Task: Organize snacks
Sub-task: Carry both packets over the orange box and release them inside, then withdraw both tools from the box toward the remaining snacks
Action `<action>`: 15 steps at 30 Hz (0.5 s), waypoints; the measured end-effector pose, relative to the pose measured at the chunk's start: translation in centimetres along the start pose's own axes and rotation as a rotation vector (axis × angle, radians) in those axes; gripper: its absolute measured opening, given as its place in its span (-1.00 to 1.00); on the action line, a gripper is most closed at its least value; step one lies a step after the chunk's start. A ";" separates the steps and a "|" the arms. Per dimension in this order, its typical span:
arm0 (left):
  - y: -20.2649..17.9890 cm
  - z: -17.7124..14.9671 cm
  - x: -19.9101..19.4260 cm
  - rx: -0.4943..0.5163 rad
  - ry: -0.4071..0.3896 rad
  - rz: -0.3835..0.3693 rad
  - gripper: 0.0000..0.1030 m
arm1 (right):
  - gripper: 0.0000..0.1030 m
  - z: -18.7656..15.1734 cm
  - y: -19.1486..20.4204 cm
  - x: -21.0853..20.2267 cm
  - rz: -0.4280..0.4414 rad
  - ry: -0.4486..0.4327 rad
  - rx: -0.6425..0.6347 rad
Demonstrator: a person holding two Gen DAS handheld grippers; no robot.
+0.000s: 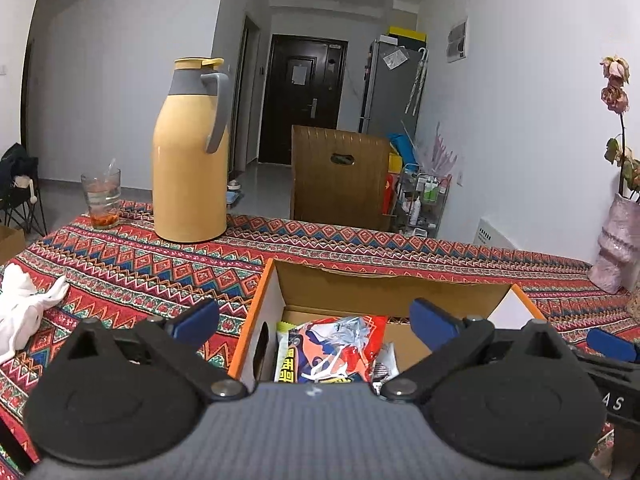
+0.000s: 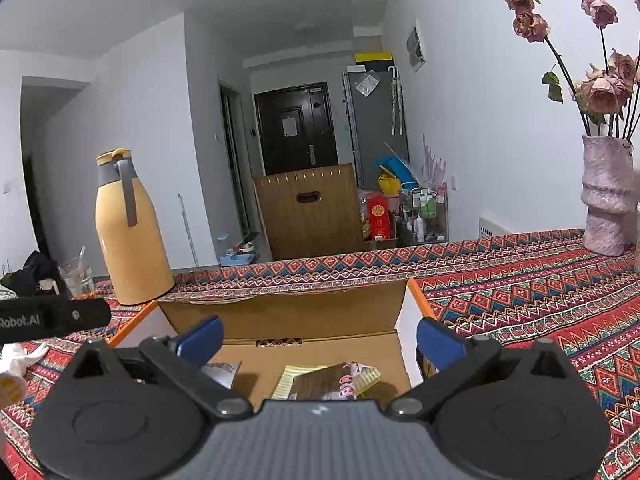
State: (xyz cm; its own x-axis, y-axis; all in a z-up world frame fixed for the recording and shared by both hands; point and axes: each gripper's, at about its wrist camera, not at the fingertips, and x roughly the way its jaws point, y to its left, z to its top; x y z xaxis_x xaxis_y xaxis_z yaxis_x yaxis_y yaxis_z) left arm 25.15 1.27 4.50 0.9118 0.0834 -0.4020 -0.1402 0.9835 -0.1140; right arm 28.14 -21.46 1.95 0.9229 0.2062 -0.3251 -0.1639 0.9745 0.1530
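We hold 2 grippers over 1 open cardboard box (image 1: 384, 284) on the patterned tablecloth (image 1: 120, 256) — both pointing forward and somewhat down into it. The left gripper (image 1: 316, 318) stands with its blue pads fully apart and nothing between them; directly below and just ahead of it lies a red and orange snack packet (image 1: 340, 346), with a yellow-green packet (image 1: 285, 354) tucked against the box's left wall and a small white wrapper (image 1: 386, 362) on its other side. The red packet's long axis seems to run away from us, roughly along the line the gripper points. The right gripper (image 2: 320, 340) is likewise wide open and empty; under it sits a brown packet with striped yellow edging (image 2: 328, 380), lying flat and skewed on the box floor, and a pale packet (image 2: 220, 372) nearer the left pad. We count at least 5 packets in the box, though overlap may hide more. Each hand is nearer its own side's packets. Outside the box: 1 yellow thermos (image 1: 190, 152), 1 glass (image 1: 102, 196), 1 vase of dried roses (image 2: 606, 196), 1 white cloth (image 1: 24, 308). No snacks show loose on the cloth, so sorting looks well along.
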 end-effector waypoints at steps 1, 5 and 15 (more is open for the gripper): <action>-0.1 -0.1 -0.1 0.001 -0.001 0.001 1.00 | 1.00 0.1 0.1 -0.1 0.002 -0.002 0.000; -0.2 0.0 -0.5 0.004 -0.006 -0.005 1.00 | 1.00 0.1 0.2 -0.4 0.004 -0.006 -0.008; -0.5 1.3 -3.1 -0.016 -0.038 -0.029 1.00 | 1.00 1.6 0.8 -3.3 0.011 -0.067 -0.026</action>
State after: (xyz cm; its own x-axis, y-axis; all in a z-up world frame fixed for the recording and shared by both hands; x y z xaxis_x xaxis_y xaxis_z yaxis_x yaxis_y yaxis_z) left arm 22.95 0.75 7.00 0.9296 0.0616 -0.3635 -0.1198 0.9829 -0.1397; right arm 25.51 -21.47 4.60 0.9421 0.2119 -0.2598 -0.1827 0.9743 0.1321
